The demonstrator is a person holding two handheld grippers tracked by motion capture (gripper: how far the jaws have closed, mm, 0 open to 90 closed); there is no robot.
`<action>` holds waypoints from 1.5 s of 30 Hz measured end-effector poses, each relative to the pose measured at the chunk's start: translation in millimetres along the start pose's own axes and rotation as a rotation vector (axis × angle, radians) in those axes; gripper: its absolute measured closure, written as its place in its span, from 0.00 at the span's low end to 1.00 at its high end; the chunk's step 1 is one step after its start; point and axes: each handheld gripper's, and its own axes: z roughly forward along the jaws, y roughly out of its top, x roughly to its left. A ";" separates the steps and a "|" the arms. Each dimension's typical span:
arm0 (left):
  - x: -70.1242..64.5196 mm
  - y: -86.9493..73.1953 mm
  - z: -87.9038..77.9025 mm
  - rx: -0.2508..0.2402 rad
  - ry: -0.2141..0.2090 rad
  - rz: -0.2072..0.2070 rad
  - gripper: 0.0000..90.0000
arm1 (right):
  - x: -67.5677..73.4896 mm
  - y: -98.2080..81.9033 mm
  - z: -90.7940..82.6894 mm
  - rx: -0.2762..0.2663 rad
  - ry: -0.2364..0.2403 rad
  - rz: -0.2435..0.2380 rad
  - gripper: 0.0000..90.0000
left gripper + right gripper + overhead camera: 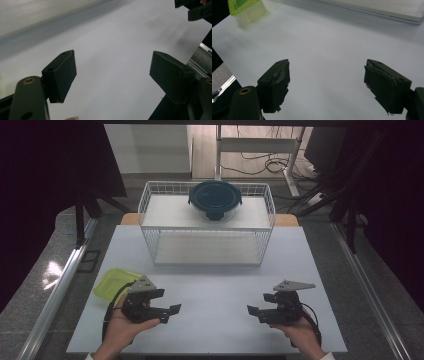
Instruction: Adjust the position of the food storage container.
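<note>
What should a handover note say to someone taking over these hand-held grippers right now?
Left hand-held gripper: open, nothing between its jaws, held over the near left of the white table.
Right hand-held gripper: open, nothing between its jaws, over the near right, facing the left one.
Green-lidded container: on the table's left edge, just beyond the left hand.
Dark-lidded round container: on the top shelf of the white wire rack.
Done: nothing picked up.
Left: probably grasp the green-lidded container, the nearest item; the rack's lower shelf looks free.
</note>
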 end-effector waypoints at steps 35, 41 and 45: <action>153.9 -1.1 -48.5 0.046 0.324 -0.177 0.60 | -2.2 -1.8 3.8 0.037 0.011 0.019 0.23; 176.7 -5.4 -49.1 0.086 0.372 -0.229 0.78 | -2.7 -2.4 5.0 0.043 0.006 0.018 0.23; 192.9 -9.4 -48.9 0.135 0.398 -0.265 0.92 | -4.9 -3.0 5.7 0.047 0.027 0.033 0.23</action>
